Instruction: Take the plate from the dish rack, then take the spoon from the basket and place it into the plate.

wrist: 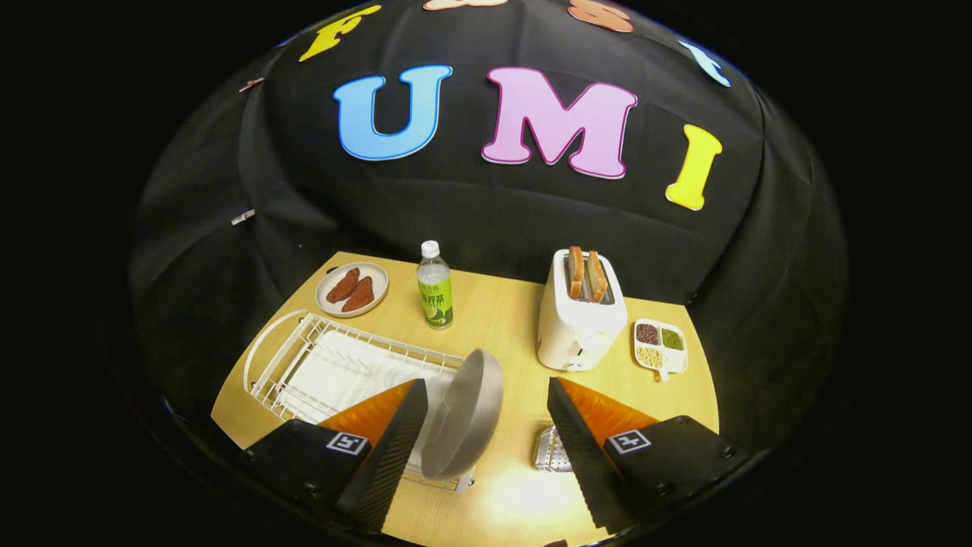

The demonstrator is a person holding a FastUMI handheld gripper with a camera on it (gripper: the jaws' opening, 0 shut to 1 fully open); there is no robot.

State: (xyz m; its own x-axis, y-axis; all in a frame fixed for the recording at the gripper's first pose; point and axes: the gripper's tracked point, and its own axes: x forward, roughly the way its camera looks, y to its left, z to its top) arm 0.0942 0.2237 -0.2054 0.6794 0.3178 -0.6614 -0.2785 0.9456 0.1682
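Observation:
A grey plate (465,414) stands on edge at the near right end of the white wire dish rack (334,365), leaning to the right. My gripper (486,433) is open above the table, and the plate lies just inside the left finger (387,448), apart from the right finger (585,448). A small metal mesh basket (552,450) sits on the table close to the right finger, partly hidden by it. I cannot make out the spoon in it.
On the wooden table (501,319) stand a green-labelled bottle (434,286), a white toaster (580,315) with two bread slices, a plate of red-brown food (351,289) at the back left, and a divided dish of beans (660,346) at the right.

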